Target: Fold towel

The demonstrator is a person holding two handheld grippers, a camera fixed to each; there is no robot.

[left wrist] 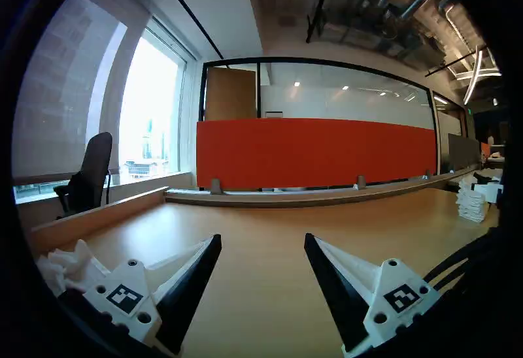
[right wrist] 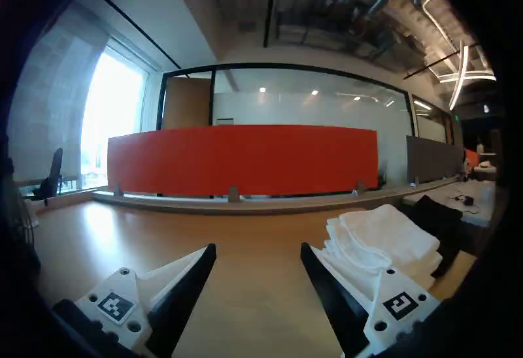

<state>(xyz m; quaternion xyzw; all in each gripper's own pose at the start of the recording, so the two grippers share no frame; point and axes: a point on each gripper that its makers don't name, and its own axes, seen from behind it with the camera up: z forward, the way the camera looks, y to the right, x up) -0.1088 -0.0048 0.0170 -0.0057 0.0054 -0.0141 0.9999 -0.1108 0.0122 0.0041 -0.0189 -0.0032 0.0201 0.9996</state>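
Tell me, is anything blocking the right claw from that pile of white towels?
Nothing visible does. The right claw is open, and the towel pile lies just ahead and off to one side, with only bare wooden desk between them. A dark object sits beyond the pile, out of the way.

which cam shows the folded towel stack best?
Right gripper view. The towel stack sits close at lower right, with its folded layers and edges distinct. In the left gripper view, what looks like the same stack is small and far off at the right edge, its layers barely readable.
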